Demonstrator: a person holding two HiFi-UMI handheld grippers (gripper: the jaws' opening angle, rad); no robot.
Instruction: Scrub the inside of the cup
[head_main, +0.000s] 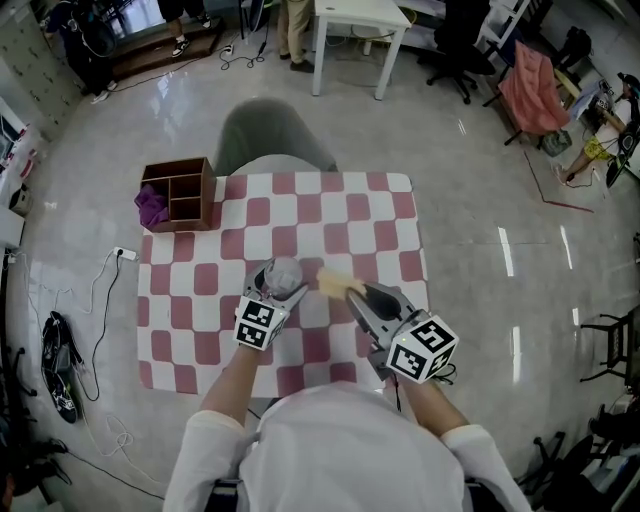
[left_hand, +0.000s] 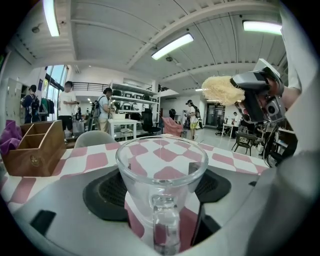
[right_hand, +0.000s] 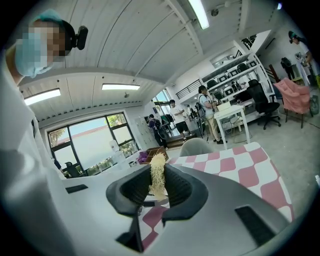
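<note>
Left gripper: fingers clamped on glass cup, over checkered desk. Cup likely rigid, slick, breakable; hold by walls, firm not crushing. Right gripper: fingers pinching fibrous scrubber, probably soft and light, just beside cup rim.

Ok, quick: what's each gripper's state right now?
Left gripper: closed on the cup.
Right gripper: closed on the scrubber.

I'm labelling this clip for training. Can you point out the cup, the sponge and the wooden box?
cup (left_hand: 161, 172), left gripper view, front wall above the handle.
sponge (right_hand: 157, 176), right gripper view, middle of its visible edge.
wooden box (left_hand: 37, 159), left gripper view, near side wall.
</note>
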